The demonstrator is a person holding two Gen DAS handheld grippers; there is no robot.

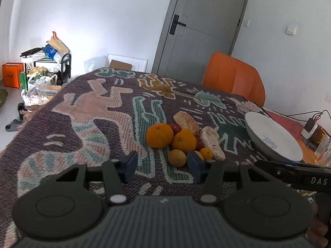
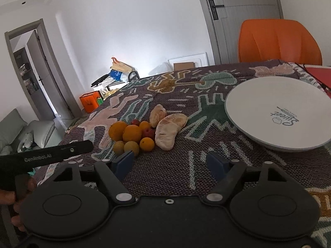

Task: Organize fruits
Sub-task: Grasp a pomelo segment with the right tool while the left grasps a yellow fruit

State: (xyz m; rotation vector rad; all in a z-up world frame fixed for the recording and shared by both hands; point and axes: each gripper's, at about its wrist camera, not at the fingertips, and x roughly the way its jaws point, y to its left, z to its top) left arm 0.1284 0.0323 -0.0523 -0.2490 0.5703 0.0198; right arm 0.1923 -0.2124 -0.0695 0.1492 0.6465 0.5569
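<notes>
Fruit pile (image 1: 182, 138) seen on patterned cloth (image 1: 82, 111), white plate (image 2: 277, 111) empty at right. Left gripper (image 1: 163, 165) held nearest, jaws partly apart, empty, small yellow fruit (image 1: 176, 157) just beyond. Right gripper (image 2: 171, 162) wider, empty, pile lying far-left.

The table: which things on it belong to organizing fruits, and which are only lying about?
For the job:
- oranges
- small red fruits
- peeled pomelo segments
- white plate

Lying about:
- cables
- orange chair
- woven tablecloth

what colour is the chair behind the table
Orange; the chair shows best in the right wrist view.
</notes>
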